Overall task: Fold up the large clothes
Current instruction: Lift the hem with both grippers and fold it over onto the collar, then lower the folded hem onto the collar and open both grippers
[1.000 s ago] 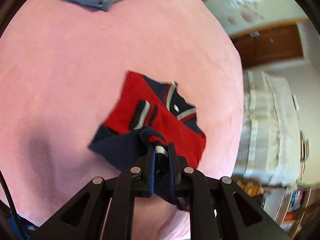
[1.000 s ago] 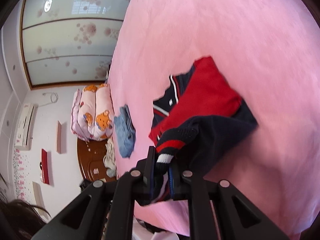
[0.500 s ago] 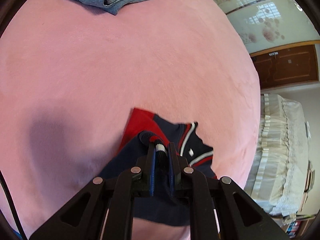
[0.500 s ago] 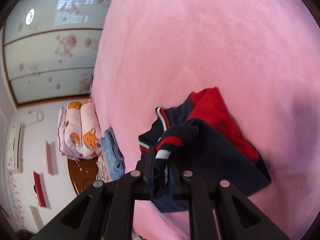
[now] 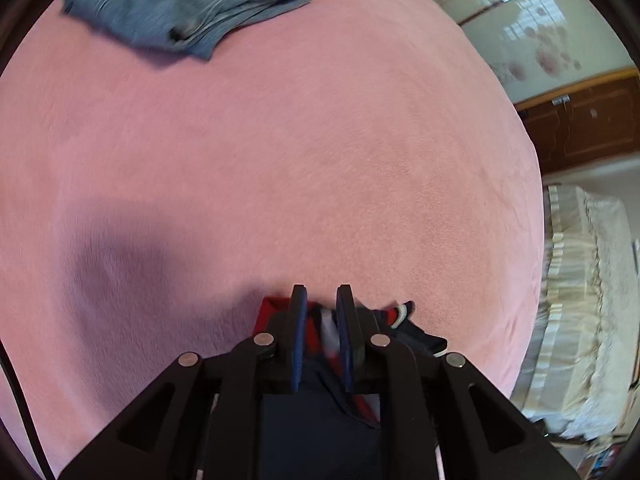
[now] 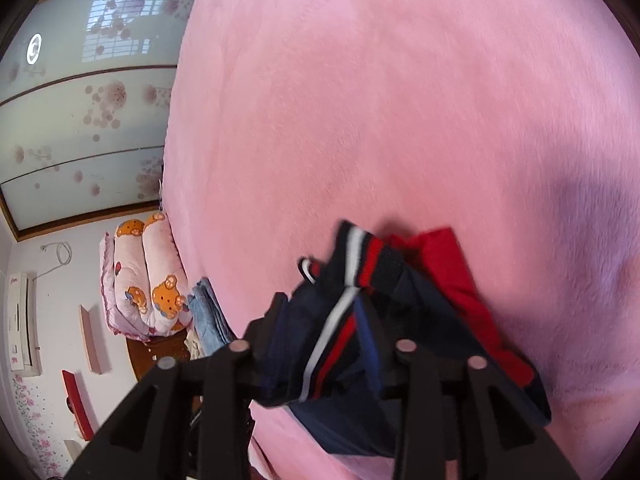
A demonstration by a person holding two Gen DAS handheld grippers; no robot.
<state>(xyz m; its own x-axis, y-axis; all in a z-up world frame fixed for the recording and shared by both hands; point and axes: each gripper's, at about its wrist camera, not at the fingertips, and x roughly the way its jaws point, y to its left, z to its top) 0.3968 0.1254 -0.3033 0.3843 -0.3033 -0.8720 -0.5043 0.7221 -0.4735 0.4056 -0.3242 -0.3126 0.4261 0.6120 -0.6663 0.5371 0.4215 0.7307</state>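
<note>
A red and navy sweater with white stripes (image 6: pixel 448 280) lies folded on the pink bed cover (image 6: pixel 400 100). In the left wrist view the sweater (image 5: pixel 416 332) lies under and behind my left gripper (image 5: pixel 322 300), whose jaws stand a little apart with striped fabric showing between them. In the right wrist view my right gripper (image 6: pixel 326 312) is draped by the sweater's striped hem, and the jaws stand apart with cloth over them.
Folded blue jeans (image 5: pixel 192 4) lie at the far side of the bed; they also show in the right wrist view (image 6: pixel 208 316). A bear-print quilt (image 6: pixel 148 276) lies beyond the bed edge. A white lace-covered piece (image 5: pixel 580 300) stands to the right.
Both grippers have carried the sweater's lower hem forward over the red body and come down low on it. The jaws of both now stand wider apart than before.
</note>
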